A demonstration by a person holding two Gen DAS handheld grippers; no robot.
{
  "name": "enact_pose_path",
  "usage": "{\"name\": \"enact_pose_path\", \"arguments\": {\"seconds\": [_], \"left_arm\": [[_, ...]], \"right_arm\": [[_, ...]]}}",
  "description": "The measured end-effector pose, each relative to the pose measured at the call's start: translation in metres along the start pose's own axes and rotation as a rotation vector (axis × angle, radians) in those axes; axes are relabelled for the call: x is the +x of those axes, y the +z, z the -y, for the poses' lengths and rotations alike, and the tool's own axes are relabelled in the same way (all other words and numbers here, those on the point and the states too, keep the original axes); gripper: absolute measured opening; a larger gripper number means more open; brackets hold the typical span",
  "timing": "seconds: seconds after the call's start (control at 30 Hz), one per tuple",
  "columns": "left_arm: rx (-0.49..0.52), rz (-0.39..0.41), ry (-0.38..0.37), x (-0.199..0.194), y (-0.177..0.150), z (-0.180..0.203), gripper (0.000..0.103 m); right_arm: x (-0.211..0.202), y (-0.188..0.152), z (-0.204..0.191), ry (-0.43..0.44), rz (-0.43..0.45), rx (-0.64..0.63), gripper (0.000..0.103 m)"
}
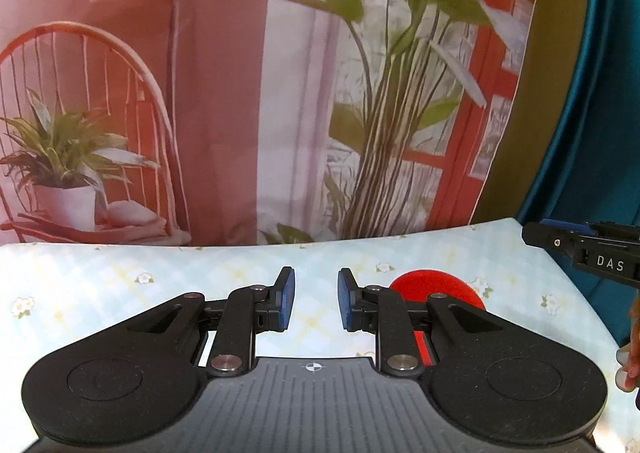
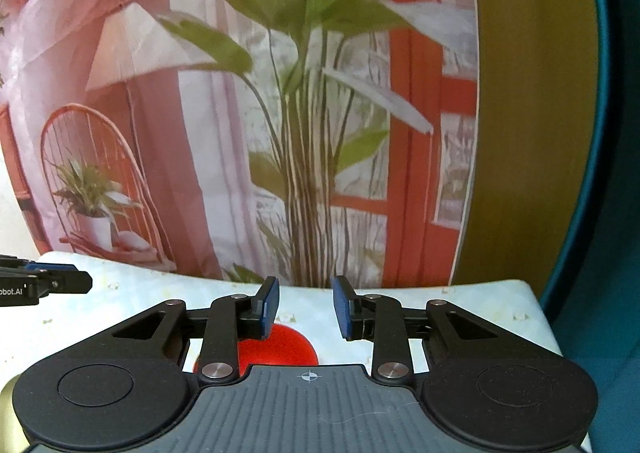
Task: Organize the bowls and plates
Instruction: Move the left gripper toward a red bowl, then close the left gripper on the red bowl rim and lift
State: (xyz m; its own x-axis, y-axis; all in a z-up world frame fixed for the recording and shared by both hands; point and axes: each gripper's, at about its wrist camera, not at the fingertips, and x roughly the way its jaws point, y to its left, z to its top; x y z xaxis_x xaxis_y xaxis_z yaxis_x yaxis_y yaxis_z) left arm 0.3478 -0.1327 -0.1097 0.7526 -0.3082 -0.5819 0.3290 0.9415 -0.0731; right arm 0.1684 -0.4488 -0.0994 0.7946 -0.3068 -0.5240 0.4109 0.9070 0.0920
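Note:
A red round dish (image 1: 436, 289) lies on the floral tablecloth, partly hidden behind the right finger of my left gripper (image 1: 316, 299). That gripper is open and empty, above the table. In the right wrist view the same red dish (image 2: 288, 347) lies just below and between the fingers of my right gripper (image 2: 306, 309), which is open and empty. The right gripper's tip also shows in the left wrist view (image 1: 580, 253) at the right edge. The left gripper's tip shows in the right wrist view (image 2: 44, 283) at the left edge.
The table (image 1: 120, 293) has a pale blue cloth with small flowers. A printed backdrop (image 1: 240, 93) of plants and a chair stands right behind its far edge. A teal curtain (image 1: 600, 93) hangs at the right, past the table's right edge.

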Motion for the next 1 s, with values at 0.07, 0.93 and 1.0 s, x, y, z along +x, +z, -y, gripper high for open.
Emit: {"name": "enact_pose_path", "arguments": {"seconds": [0.07,0.93,1.0], "left_arm": [[0.0,-0.01,-0.004,0.006,-0.001,0.0,0.024],[-0.055,-0.182,-0.158,0.076,-0.024,0.023,0.024],[-0.066,-0.198,-0.171,0.084,-0.026,0.026,0.024]], "right_arm": [[0.004,-0.003,0.002,-0.002,-0.012,0.002,0.028],[0.05,-0.042,0.015,0.005,-0.167,0.032,0.034],[0.054,-0.044,0.013,0.009,-0.178,0.038,0.034]]}}
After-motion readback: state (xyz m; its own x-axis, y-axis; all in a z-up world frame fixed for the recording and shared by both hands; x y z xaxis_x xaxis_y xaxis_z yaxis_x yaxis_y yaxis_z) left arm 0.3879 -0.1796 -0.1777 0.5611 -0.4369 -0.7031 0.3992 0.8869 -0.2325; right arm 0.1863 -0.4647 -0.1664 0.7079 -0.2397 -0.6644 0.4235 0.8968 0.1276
